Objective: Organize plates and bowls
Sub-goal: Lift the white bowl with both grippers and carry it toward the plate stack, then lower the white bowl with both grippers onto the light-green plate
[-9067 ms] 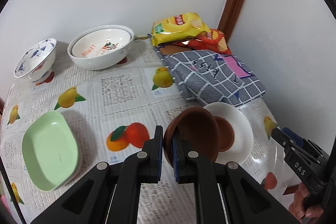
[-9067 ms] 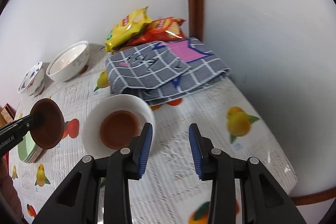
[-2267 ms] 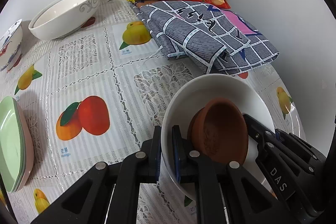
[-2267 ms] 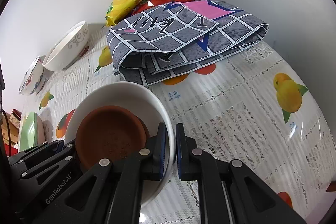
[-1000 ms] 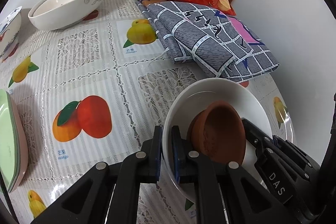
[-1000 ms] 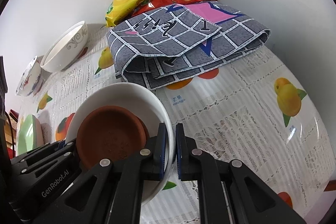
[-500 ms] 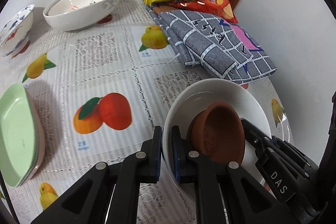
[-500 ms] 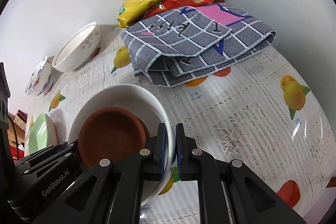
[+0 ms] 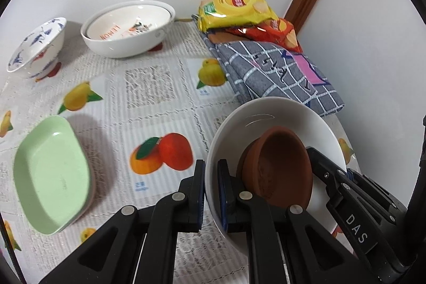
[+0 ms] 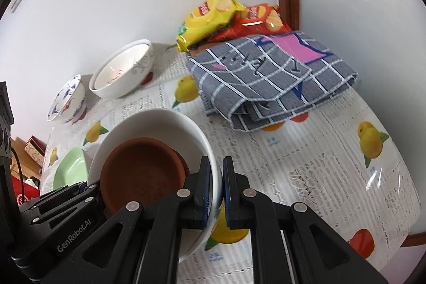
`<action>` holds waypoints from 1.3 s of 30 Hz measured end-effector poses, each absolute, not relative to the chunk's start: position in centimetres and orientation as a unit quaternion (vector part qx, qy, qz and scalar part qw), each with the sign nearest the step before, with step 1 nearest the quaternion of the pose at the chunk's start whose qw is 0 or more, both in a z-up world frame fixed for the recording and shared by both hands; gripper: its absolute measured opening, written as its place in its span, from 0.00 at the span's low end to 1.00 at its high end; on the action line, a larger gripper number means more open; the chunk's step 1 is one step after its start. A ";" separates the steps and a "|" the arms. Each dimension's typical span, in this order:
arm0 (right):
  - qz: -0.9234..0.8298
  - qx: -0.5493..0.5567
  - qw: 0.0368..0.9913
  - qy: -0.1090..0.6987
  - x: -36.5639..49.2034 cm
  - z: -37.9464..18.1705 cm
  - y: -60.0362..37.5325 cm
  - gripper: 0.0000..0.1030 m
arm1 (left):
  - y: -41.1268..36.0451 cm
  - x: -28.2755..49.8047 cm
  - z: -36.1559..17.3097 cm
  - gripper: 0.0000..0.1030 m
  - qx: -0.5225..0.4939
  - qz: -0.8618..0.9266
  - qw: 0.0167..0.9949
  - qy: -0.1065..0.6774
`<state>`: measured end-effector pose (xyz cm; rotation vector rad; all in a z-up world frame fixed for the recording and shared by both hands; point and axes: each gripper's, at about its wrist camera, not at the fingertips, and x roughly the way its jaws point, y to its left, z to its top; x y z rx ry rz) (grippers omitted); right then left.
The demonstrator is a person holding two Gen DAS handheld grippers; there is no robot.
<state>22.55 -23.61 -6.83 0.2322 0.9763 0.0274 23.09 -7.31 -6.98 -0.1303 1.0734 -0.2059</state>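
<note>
A white bowl hangs above the table, holding stacked brown clay dishes. My left gripper is shut on the bowl's near left rim. My right gripper is shut on the opposite rim and shows as a black arm at lower right in the left wrist view. On the table lie a green oval dish, a large white bowl with a smaller one nested inside, and a blue-patterned bowl.
A folded grey checked cloth lies at the back right, with yellow and red snack bags behind it against the corner. White walls close the back and right. Boxes sit beyond the table's left edge.
Both grippers have lifted the white bowl with the clay dishes higher off the table and carried it leftward; the green dish and far bowls have come further into view.
</note>
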 end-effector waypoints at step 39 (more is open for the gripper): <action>0.119 0.069 0.880 0.455 22.3 -3.6 -7.6 0.09 | 8.4 19.7 -3.9 0.09 -0.098 0.004 0.872 0.480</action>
